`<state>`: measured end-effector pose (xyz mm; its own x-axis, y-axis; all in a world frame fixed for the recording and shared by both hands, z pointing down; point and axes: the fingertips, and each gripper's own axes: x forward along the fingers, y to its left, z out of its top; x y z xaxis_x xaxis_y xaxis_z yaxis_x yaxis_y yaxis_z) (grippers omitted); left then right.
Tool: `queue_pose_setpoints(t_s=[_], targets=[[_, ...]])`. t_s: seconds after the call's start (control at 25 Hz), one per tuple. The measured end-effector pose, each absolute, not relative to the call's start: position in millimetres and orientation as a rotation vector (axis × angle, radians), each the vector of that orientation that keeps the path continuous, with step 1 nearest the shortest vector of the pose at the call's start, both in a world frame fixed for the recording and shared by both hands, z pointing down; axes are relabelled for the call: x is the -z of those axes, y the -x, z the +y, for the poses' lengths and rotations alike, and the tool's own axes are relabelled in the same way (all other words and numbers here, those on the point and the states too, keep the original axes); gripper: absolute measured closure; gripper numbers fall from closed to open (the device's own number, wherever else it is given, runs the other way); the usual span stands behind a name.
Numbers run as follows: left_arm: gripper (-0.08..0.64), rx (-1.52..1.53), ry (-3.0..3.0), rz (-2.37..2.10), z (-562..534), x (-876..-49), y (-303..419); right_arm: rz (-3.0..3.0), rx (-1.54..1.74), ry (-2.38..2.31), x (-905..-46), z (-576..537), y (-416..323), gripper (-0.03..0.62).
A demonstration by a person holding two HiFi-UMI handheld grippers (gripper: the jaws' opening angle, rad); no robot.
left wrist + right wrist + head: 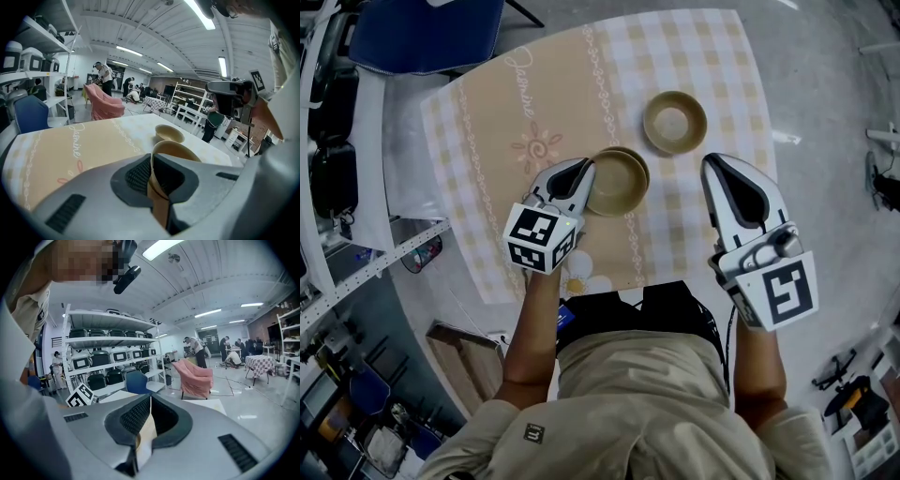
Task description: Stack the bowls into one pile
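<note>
Nearest me, left gripper fingers grasp the rim of a tan round bowl, which I judge nested on another. Right gripper is clenched empty. One matching bowl just beyond the tan round bowl remains unstacked.

Checked tablecloth, blue chair

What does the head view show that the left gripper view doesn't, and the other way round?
Only the head view: the right gripper, off to the right of the bowls and touching neither, and a second rim under the held bowl, so it seems nested on another. Only the left gripper view: the left gripper with its jaws clamped on that bowl's rim, plus shelves and a pink-draped chair beyond the table. Both: the held bowl, the lone bowl apart from it, and the tablecloth.
</note>
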<state>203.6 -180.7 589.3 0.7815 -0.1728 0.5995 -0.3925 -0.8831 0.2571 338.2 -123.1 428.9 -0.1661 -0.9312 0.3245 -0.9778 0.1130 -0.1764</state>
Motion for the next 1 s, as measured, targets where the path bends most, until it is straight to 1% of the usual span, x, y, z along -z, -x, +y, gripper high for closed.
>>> queue_pose_setpoints(t_s=[0.64,0.72,0.88,1.0], targets=[[0.537,-0.952,-2.733,-0.471,-179.5,-603.1,-213.9,-2.261,-0.591,-1.898,-457.3,-124.4,-338.4,0.588],[0.526,-0.967,-2.753,-0.496,-181.1,-603.8,-212.4,-2.262,-0.599,-1.891,-460.5,-124.9,-337.0,0.588],[0.480,-0.975,-2.757,-0.537,-182.8,-610.7,-208.2,-2.266,-0.617,-1.878,-467.8,-125.9,-333.5,0.588],[0.476,-0.964,-2.727,-0.530,-180.8,-619.3,-205.7,-2.269,-0.623,-1.869,-473.1,-126.5,-331.5,0.588]])
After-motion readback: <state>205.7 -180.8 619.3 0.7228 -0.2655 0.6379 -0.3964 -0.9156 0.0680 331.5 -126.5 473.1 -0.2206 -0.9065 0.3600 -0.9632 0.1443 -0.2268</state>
